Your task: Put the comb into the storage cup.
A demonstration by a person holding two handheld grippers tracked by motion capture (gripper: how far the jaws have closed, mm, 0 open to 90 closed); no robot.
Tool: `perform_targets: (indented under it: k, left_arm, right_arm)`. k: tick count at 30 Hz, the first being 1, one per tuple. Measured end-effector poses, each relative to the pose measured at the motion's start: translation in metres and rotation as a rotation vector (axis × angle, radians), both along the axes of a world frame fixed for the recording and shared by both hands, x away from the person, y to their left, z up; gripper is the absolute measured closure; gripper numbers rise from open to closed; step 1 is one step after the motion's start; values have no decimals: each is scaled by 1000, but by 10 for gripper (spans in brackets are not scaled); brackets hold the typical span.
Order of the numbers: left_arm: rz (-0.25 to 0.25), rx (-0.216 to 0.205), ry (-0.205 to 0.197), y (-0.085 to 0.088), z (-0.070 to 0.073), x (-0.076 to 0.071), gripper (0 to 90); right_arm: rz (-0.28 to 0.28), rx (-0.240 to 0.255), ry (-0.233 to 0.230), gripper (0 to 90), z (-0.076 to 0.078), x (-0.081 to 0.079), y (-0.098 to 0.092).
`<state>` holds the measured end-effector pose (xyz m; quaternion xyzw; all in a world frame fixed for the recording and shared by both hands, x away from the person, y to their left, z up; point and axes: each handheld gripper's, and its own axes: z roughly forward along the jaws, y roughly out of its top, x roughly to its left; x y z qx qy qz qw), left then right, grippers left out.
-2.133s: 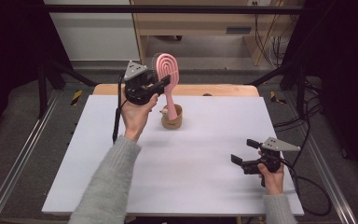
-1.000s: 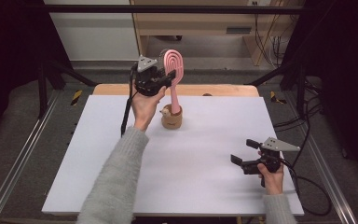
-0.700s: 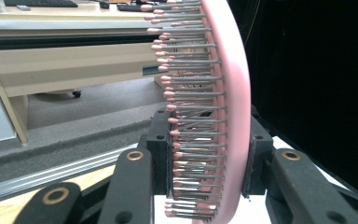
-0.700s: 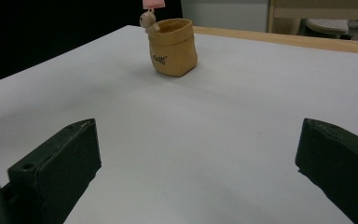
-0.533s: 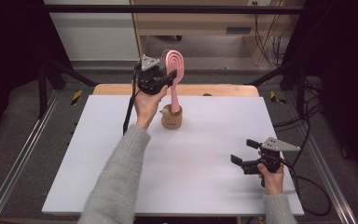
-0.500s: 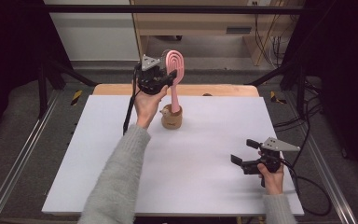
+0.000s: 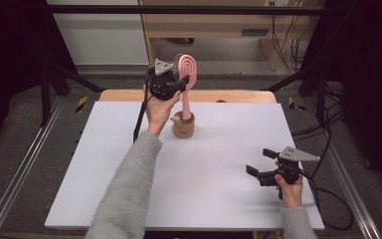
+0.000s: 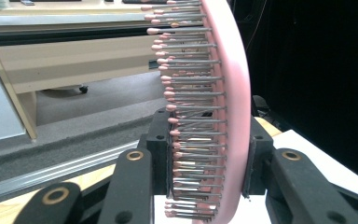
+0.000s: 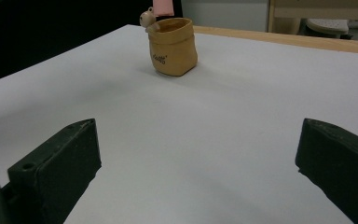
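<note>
At about five o'clock on the white table (image 7: 219, 199), the right gripper (image 7: 260, 165) rested with its jaws spread wide, nothing between them. Farther off, near twelve o'clock, the left gripper (image 7: 185, 81) was clamped on the head of the pink hairbrush (image 7: 187, 74), which stood upright with its handle in the small tan holder (image 7: 183, 126).

Left claw (image 7: 183, 82) clamped, raised; right claw (image 7: 261, 162) agape.

Pink hairbrush (image 8: 228, 93) top cut off by the frame edge, its handle end hidden inside tan pot (image 7: 183, 126)
</note>
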<state>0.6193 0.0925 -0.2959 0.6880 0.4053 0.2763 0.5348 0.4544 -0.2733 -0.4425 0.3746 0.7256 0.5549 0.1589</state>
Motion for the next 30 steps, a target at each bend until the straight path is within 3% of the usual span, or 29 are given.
perform_targets:
  k: [15,30]
  left_arm:
    - [6,19,23,-4,-12,11,634]
    - [1,48,34,-6,-20,13,634]
  right_arm:
    - [0,1,1,4,0,0,0]
    - [-2,3,-1,4,0,0,0]
